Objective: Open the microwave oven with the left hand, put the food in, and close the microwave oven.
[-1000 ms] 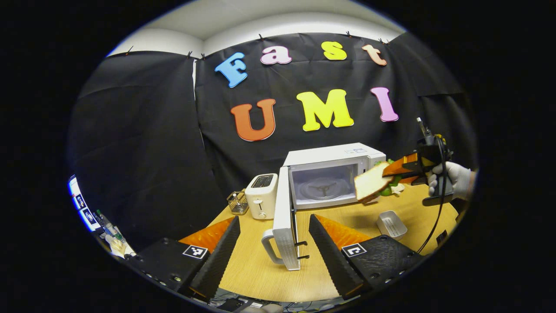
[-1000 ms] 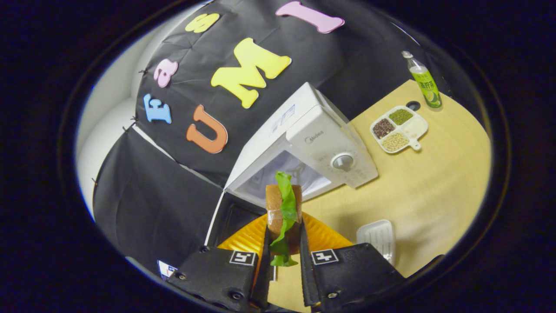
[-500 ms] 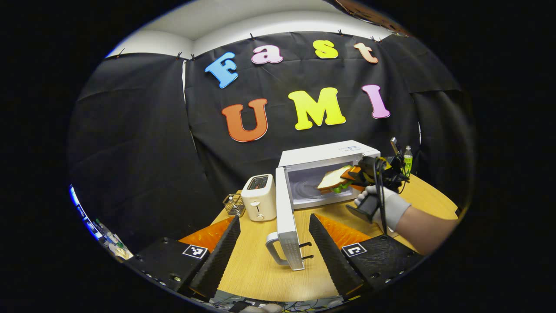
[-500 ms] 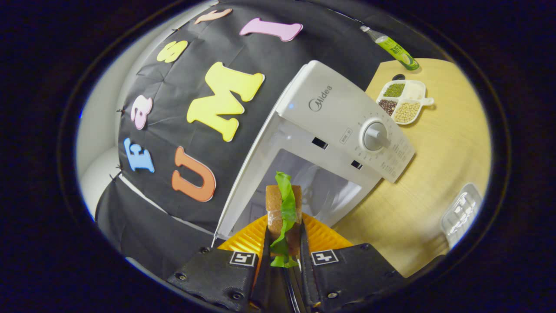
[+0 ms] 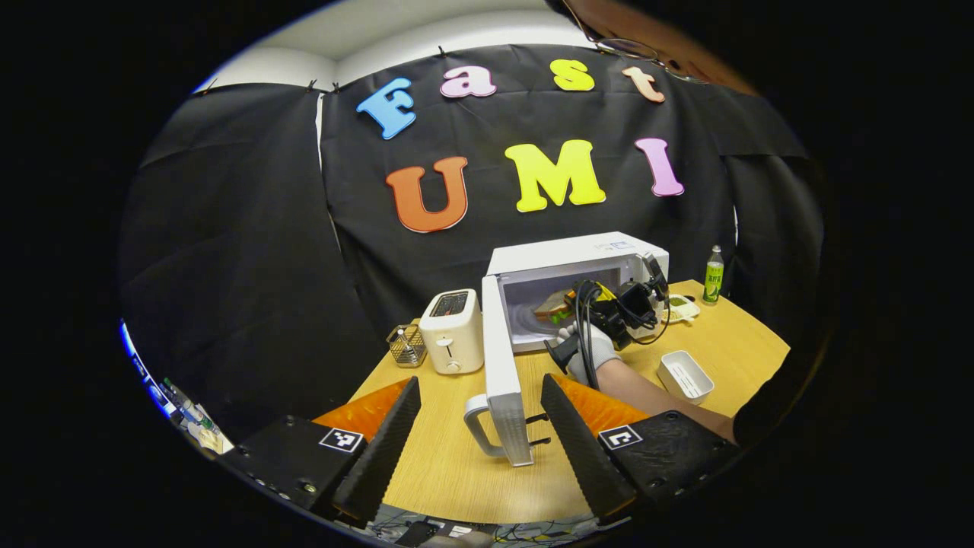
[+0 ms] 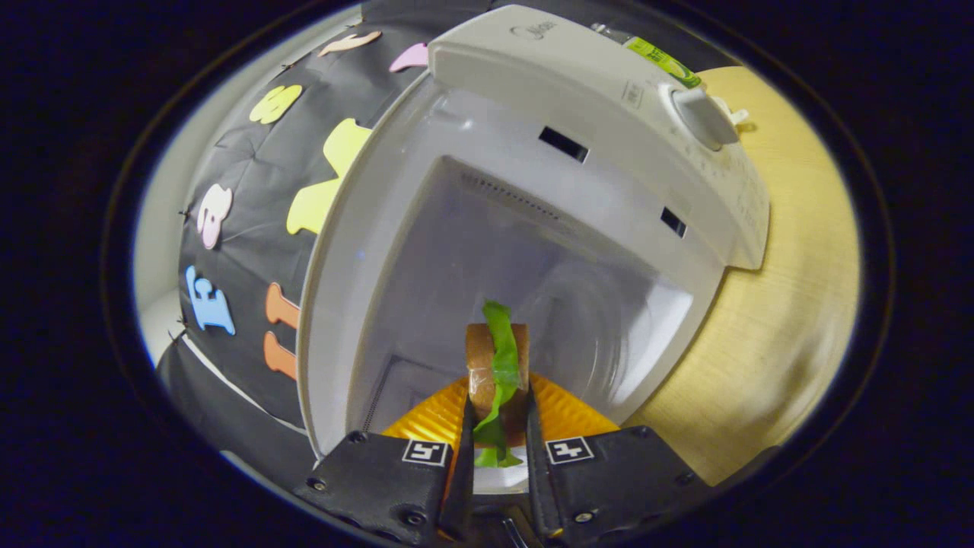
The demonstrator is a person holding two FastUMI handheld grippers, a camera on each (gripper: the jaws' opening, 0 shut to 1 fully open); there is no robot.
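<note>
**Booth table: items on view, counted**

Microwave (image 5: 578, 262), one. Stands at the back of the table (image 5: 449, 464); door (image 5: 498, 373) swung fully open toward the left gripper view, one handle on its near edge. In the right gripper view the cavity (image 6: 487, 289) lies open just ahead, with one dial (image 6: 704, 114) on the panel.

Sandwich (image 6: 496, 365), one. Bread with a green leaf, held on edge; seen from the left gripper view it sits at the mouth of the cavity, off the floor of it.

Right gripper (image 6: 498, 438), one. Both fingers clamped on the sandwich. A gloved hand (image 5: 590, 350) holds it at the opening.

Left gripper (image 5: 479, 426), one. Fingers spread wide, nothing between them; it hangs low over the table, the door edge showing between the two fingers.

Toaster (image 5: 453, 331), one, just left of the door.
Wire basket (image 5: 403, 345), one, left of the toaster.
White tray (image 5: 685, 375), one, right of the arm.
Bottle (image 5: 713, 274), one, upright at the far right of the table.
</note>
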